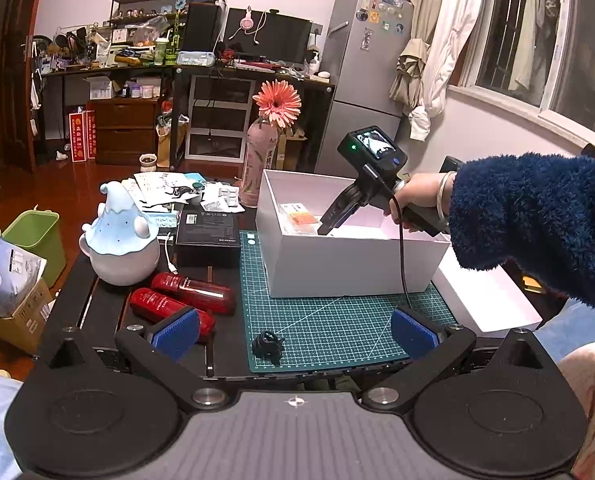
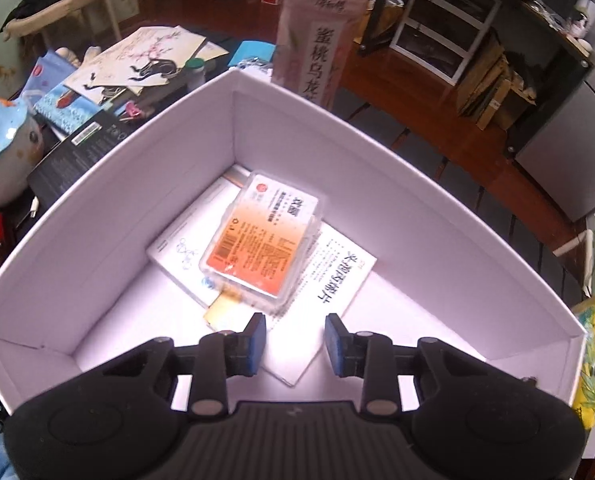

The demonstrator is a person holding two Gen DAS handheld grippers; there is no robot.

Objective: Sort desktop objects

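**Right gripper inside the white box, above the orange pack**

The right gripper (image 2: 294,342) points steeply down into the open white box (image 2: 109,184). Its blue pads (image 2: 257,344) stand part-way apart with nothing between them. Just beyond the fingertips lies a clear-cased orange-and-white medicine pack (image 2: 261,240), resting askew on a white printed leaflet (image 2: 329,276) and a flat white carton (image 2: 185,248) on the box floor, toward the far corner. The pack is near the pads but not touching them. A hand (image 1: 415,200) in a fuzzy dark-blue sleeve (image 1: 537,224) holds this gripper's handle over the box's right rim.

The left gripper (image 1: 297,334) hovers over the near edge of the green cutting mat (image 1: 337,328), its jaws wide and empty. A small black coiled cable (image 1: 267,344) lies on the mat near its near-left corner, between the two pads.

The white box stands on the far half of the mat. Left of the mat, on the dark table (image 1: 97,308), two red bottles (image 1: 185,296) lie side by side, with a blue-and-white ceramic pot (image 1: 119,240) behind them and a black carton (image 1: 207,236) next to it. A pink bottle (image 1: 259,168) holding an orange-pink flower (image 1: 277,100) stands at the far edge behind the box, beside scattered papers (image 1: 157,188).

Beyond lie a wooden floor, a cluttered desk with a dark monitor (image 1: 273,40), a grey fridge (image 1: 361,80) and a curtained window (image 1: 537,32).
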